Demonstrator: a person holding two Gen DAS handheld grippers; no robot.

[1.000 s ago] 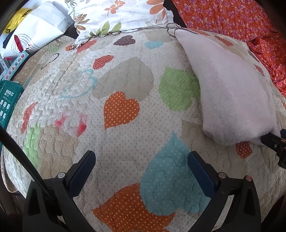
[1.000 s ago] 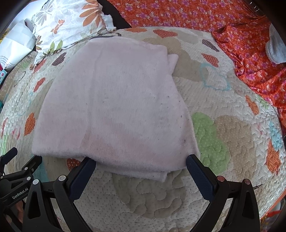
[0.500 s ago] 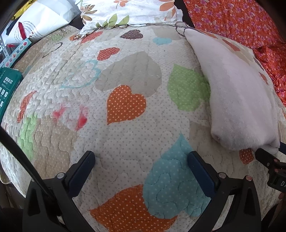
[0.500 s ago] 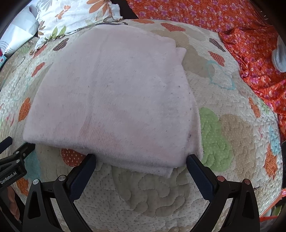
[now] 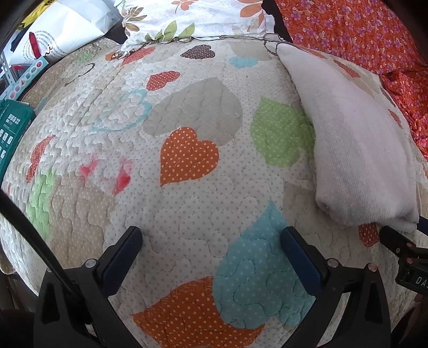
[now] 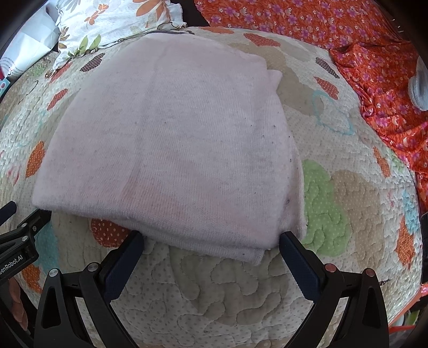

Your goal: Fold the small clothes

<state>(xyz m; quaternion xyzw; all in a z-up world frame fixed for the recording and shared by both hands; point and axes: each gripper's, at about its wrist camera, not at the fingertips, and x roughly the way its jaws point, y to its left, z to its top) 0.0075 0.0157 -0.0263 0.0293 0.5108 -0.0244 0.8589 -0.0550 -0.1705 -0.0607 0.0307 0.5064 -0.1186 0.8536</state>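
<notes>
Folded garment (image 6: 171,150) on quilt (image 6: 334,203), pillow (image 6: 112,24) behind.

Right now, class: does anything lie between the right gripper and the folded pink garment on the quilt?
Nothing visible does. The right gripper is open, and the near edge of the pink garment lies right at its fingertips, with only bare quilt beneath the jaws.

The left gripper (image 6: 16,235), seen at the right wrist view's edge, bears "enRobot.AI", its start cut off. The right gripper (image 5: 406,257) shows "DA" at the frame edge. Print on the white bag (image 5: 61,34) is unreadable.
</notes>
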